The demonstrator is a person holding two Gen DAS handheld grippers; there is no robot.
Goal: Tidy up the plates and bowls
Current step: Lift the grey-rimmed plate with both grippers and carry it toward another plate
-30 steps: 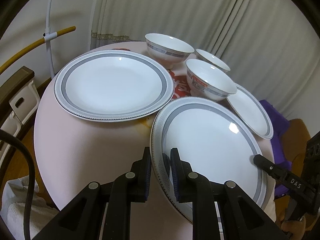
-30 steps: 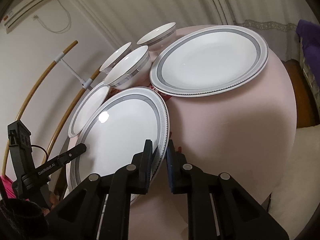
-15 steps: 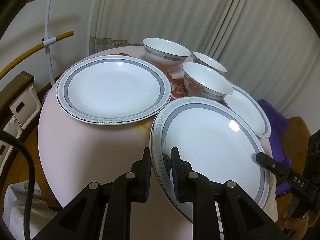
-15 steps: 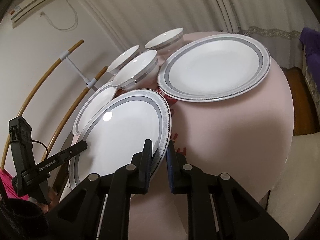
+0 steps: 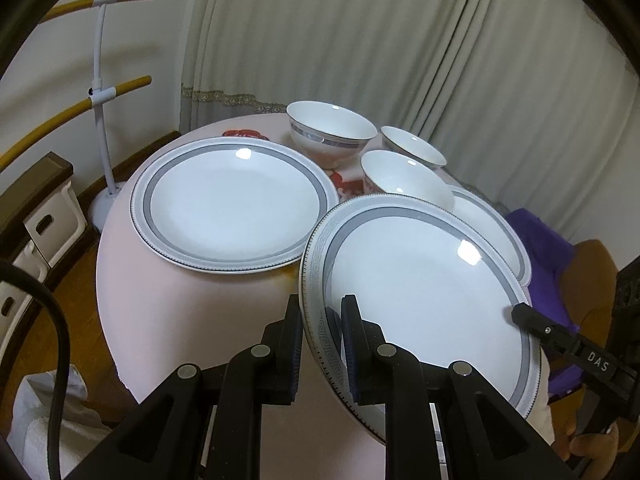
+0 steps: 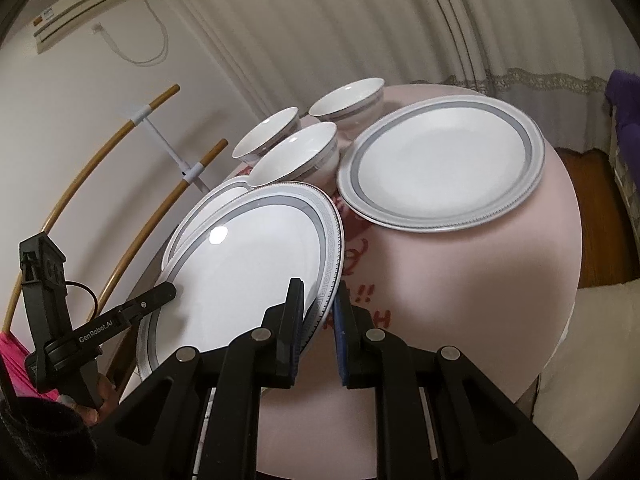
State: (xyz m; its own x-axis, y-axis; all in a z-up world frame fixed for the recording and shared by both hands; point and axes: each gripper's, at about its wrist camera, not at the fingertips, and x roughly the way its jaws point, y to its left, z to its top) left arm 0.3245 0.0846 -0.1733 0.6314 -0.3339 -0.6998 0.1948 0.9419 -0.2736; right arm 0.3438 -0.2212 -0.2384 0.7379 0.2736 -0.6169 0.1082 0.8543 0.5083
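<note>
You have the key-pattern plate (image 5: 420, 300) pinched at opposite rims: the left gripper (image 5: 320, 344) clamps its near-left edge, the right gripper (image 6: 318, 312) the other side. It hangs tilted above the pink table (image 5: 192, 300), overlapping the smaller plate (image 5: 500, 224). Uneven lifting could let the glazed rim slide out of the pads, and swinging it forward could clip the nearest bowl (image 5: 404, 178). The large plate (image 5: 236, 204) lies flat and bare; all three bowls, including the tallest bowl (image 5: 330, 132) and far bowl (image 5: 412, 148), look empty.
</note>
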